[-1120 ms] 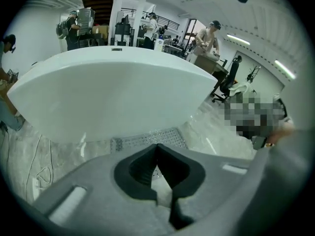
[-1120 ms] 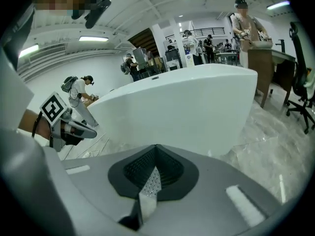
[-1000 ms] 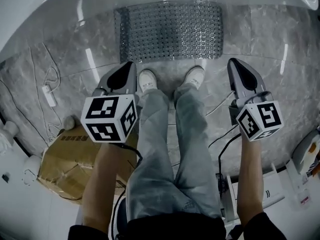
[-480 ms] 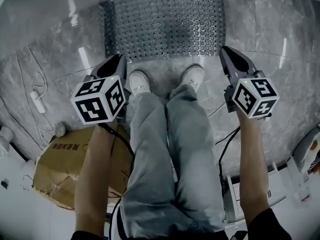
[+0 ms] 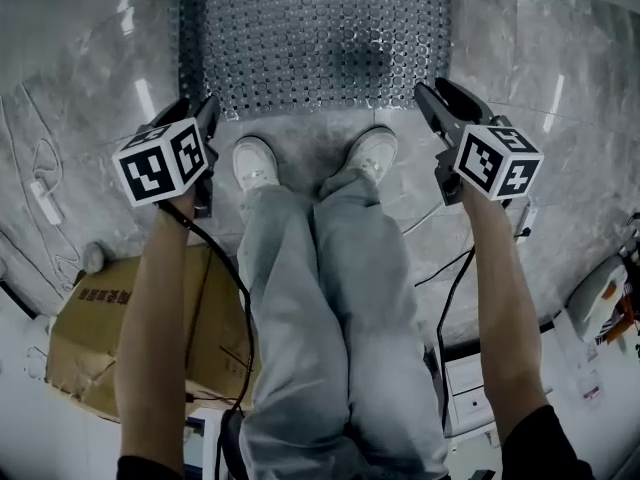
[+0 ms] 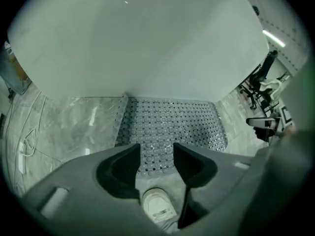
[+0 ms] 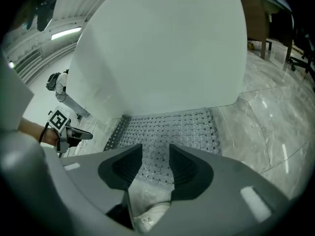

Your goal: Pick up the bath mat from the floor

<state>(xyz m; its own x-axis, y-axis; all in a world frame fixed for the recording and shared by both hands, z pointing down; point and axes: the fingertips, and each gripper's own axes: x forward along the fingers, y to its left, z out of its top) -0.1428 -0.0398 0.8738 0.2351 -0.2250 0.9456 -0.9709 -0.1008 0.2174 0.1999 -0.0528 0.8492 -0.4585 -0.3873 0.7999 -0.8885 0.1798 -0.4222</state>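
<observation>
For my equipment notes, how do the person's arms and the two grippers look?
The left gripper and right gripper are grey moulded shells with dark jaws; each carries a white cube with black square markers. A black cable trails from each. The sleeves are dark and short. Both pairs of jaws have just been opening, nothing between them.

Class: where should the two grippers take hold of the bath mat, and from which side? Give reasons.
Likely the near edge of the bath mat, one corner per gripper, from above on that side: it lies flat, far edge at the white tub. The left gripper and right gripper have just been opening, nothing between their jaws.
</observation>
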